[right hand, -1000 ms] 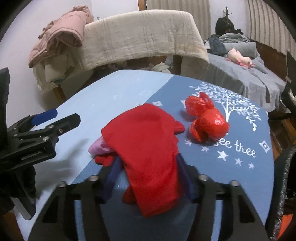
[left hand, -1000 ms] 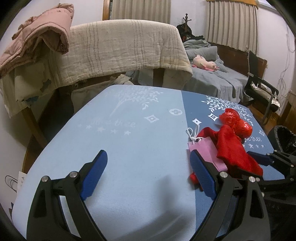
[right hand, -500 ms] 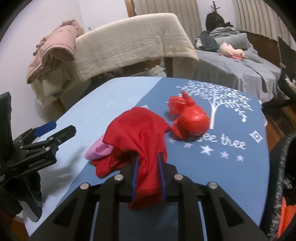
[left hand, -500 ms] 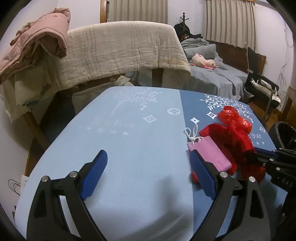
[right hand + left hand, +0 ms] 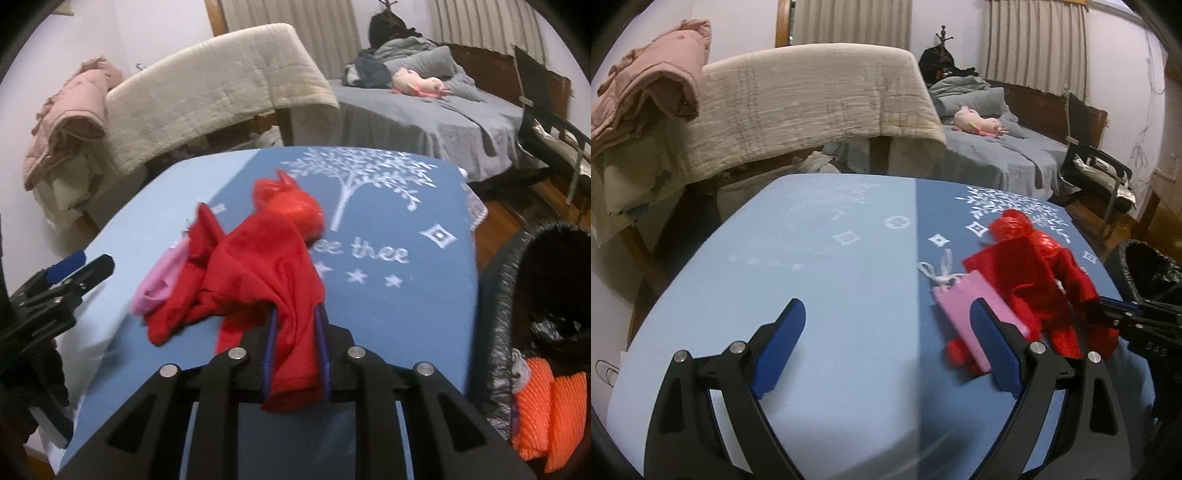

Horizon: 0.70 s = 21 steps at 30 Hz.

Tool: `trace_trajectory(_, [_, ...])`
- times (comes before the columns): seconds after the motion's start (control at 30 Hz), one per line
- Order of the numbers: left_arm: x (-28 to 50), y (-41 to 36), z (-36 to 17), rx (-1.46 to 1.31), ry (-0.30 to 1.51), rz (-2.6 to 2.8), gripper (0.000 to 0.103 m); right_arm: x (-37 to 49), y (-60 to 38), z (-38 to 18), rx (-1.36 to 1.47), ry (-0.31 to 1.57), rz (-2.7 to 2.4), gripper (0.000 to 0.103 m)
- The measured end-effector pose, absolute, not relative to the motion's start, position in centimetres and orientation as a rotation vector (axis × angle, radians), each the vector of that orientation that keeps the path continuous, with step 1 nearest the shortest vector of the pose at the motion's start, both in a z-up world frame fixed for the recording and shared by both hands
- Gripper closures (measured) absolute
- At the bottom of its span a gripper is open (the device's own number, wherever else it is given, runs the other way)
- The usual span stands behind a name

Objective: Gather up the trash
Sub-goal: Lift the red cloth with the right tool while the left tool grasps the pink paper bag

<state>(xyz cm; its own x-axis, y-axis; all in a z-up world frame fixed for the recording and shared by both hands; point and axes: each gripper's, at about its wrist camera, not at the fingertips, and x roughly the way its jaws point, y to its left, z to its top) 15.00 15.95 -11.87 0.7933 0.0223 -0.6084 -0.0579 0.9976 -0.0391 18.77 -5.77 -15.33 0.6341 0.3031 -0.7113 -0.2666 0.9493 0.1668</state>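
A red cloth (image 5: pixel 266 266) hangs bunched from my right gripper (image 5: pixel 295 317), whose pads are shut on its lower edge. Its far end trails over a pink drawstring pouch (image 5: pixel 159 284) and up against a crumpled red plastic bag (image 5: pixel 295 203) on the blue tablecloth (image 5: pixel 406 314). In the left wrist view the pink pouch (image 5: pixel 960 299) lies beside the red cloth (image 5: pixel 1027 280), just past my left gripper's right finger. My left gripper (image 5: pixel 886 332) stands open over bare tablecloth with nothing between its fingers. The right gripper (image 5: pixel 1108 314) enters from the right edge there.
A bin with a black liner (image 5: pixel 495 295) stands off the table's right side, with orange netting (image 5: pixel 546 413) inside. Beyond the table are a blanket-covered sofa (image 5: pixel 812 92), a bed (image 5: pixel 997 147) and a black chair (image 5: pixel 1097 166).
My right gripper shut on the red cloth and drew it right, toward the bin, bunching it and uncovering more of the pink pouch. The left gripper stayed open and edged forward.
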Motion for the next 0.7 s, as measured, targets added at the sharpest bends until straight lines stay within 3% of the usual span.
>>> trace_trajectory(0.17, [15.6,14.1,-12.0,-0.060,0.662,-0.002,0.015,18.8,-6.3,-15.5,0.042,0.829,0.306,0.078])
trace_trajectory(0.33, [16.6,12.6,-12.3,-0.062,0.674,-0.040,0.015,18.4,-6.8,-15.5,0.044,0.825,0.290,0.061])
trace_trajectory(0.43, [17.4,12.1,-12.6,-0.064,0.702,-0.061,0.023,18.2,-7.3,-15.5,0.047,0.824,0.282,0.056])
trace_trajectory(0.53, [18.2,12.0,-13.1,-0.078,0.739,-0.076,0.037,18.2,-7.7,-15.5,0.053,0.819,0.275,0.052])
trace_trajectory(0.63, [18.9,12.1,-13.7,-0.098,0.780,-0.105,0.058,18.2,-7.9,-15.4,0.056,0.816,0.273,0.051])
trace_trajectory(0.7, [19.1,12.2,-14.0,-0.115,0.793,-0.131,0.080,18.1,-7.9,-15.4,0.054,0.813,0.275,0.049])
